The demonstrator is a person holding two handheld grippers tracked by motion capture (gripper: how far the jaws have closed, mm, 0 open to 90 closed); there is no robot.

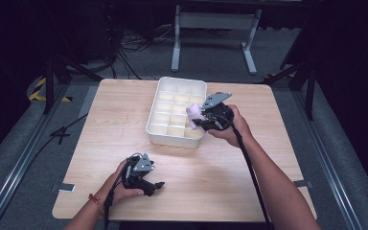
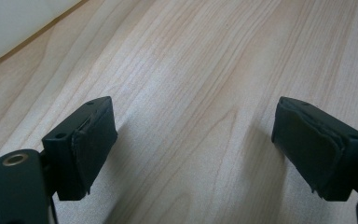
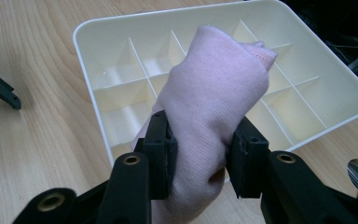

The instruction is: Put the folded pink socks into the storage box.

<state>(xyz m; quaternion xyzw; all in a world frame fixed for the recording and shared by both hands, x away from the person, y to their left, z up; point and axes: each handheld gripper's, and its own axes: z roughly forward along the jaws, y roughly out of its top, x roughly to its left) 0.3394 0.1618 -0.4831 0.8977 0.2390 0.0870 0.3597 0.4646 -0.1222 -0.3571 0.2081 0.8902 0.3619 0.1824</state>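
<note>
Two grippers: left (image 2: pixel 193 154) open on wood table (image 1: pixel 249 182) | right (image 3: pixel 200 158) clamps pink cloth (image 3: pixel 214 102), probably sock

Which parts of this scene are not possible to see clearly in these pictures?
- Right gripper view: the pink rolled cloth hides the middle compartments of the white divided tray behind it.
- Same view: the cloth's lower end is cut off by the bottom edge.
- High view: the cloth is too small to tell what garment it is.
- Left gripper view: the tray is cut off by the top-left edge and blurred.
</note>
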